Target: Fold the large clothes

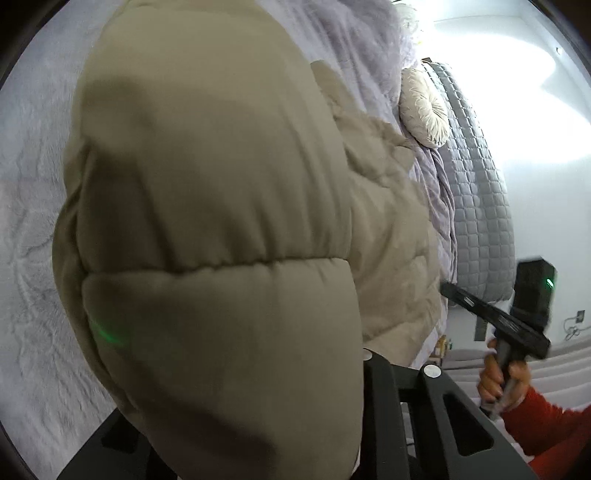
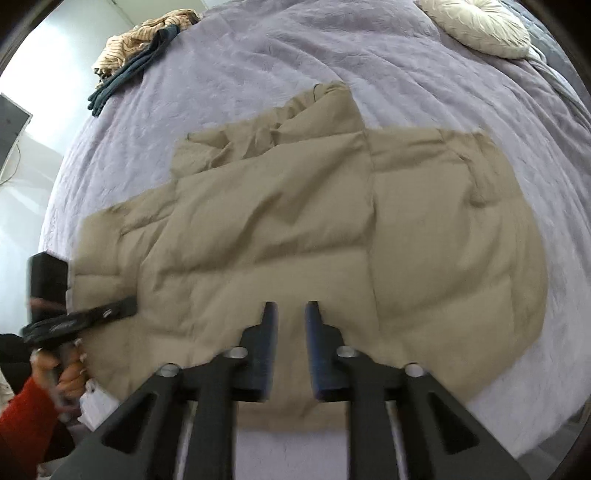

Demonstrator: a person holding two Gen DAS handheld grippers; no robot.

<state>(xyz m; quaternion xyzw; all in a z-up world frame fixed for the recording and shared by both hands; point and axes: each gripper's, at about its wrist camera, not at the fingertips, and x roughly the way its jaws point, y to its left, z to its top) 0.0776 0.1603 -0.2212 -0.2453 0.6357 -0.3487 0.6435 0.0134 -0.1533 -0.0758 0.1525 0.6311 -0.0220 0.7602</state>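
Observation:
A beige quilted puffer jacket [image 2: 314, 229] lies spread on a lilac bedspread [image 2: 258, 74]. In the right wrist view my right gripper [image 2: 291, 314] is open and empty, hovering just above the jacket's near hem. My left gripper [image 2: 125, 308] shows at the jacket's left edge, held by a hand in a red sleeve. In the left wrist view a thick fold of the jacket [image 1: 221, 221] fills the frame and hides the left fingertips; the jacket's edge sits between the finger bases. The right gripper [image 1: 454, 291] shows at the right there.
A round cream pillow [image 2: 480, 26] lies at the bed's far right, beside a grey quilted blanket [image 1: 476, 184]. A pile of striped and dark clothes [image 2: 140, 48] sits at the far left corner. White walls and floor surround the bed.

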